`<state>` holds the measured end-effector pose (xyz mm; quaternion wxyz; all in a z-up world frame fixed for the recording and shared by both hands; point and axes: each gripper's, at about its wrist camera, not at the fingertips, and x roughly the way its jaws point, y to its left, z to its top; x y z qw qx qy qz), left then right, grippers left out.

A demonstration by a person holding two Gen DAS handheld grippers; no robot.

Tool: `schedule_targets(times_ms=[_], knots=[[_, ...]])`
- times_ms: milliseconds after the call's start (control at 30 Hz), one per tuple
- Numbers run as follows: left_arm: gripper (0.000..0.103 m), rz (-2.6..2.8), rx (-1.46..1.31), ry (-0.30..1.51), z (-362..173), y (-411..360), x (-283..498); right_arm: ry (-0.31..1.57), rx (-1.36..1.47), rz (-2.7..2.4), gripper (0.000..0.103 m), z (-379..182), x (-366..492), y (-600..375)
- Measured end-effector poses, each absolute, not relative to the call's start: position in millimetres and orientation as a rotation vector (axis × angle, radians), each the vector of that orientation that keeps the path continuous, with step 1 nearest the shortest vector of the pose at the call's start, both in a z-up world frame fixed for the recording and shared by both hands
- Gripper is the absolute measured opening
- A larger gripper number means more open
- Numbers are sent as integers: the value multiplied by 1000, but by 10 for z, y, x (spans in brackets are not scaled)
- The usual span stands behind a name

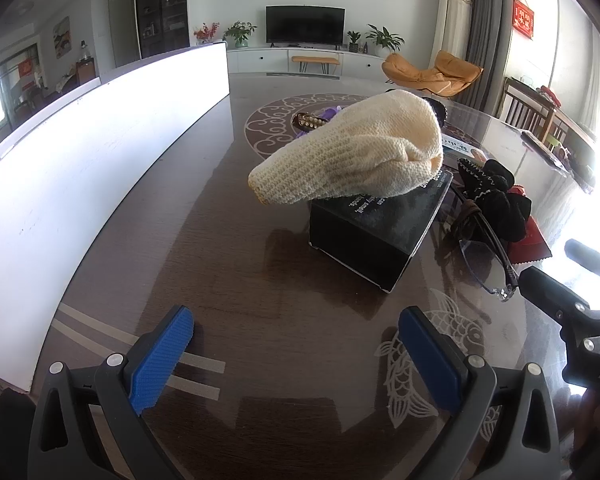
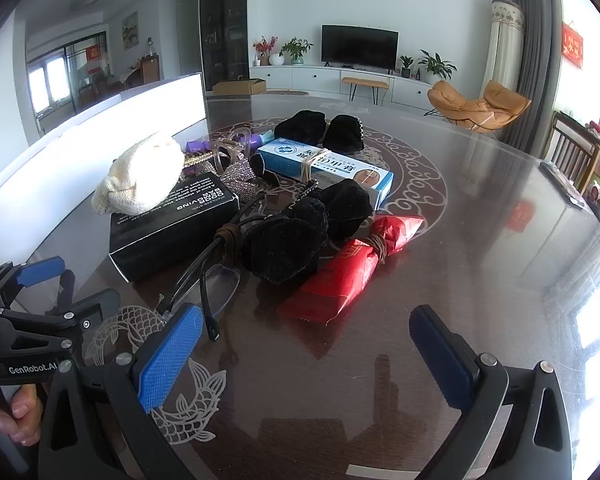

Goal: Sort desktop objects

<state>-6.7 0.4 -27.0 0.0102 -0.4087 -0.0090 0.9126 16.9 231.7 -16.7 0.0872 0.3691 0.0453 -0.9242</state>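
Sorting looked unstarted: both the left gripper (image 1: 296, 340) and right gripper (image 2: 306, 344) hovered released, the knit hat (image 2: 140, 178), glasses (image 2: 216, 276) and red packet (image 2: 348, 272) heaped on the counter (image 2: 480, 240).

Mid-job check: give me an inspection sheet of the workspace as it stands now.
Surface: dark glossy table, fish inlays, glare at right.
Job's things: cream knit hat atop black box; glasses beside it; black plush partly over the red packet; blue box behind.
Clutter: purple and beaded bits behind the hat, unclear.
Grippers: left tool open, empty; right tool open, empty.
Cables: nothing seen.
Surroundings: white board at left; TV, orange chair.
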Motion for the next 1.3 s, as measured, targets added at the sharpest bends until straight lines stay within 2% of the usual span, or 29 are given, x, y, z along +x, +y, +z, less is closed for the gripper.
schedule_targets(times_ms=[367, 700, 1300], knots=[[103, 2843, -1283, -1, -268, 11, -73, 138, 1114, -2746, 103, -184, 137, 2299], [103, 2826, -1283, -7, -259, -18, -65, 129, 1292, -2618, 103, -331, -56, 2276], [103, 2841, -1295, 19, -272, -38, -43, 168, 1384, -2531, 103, -360, -446, 2111]])
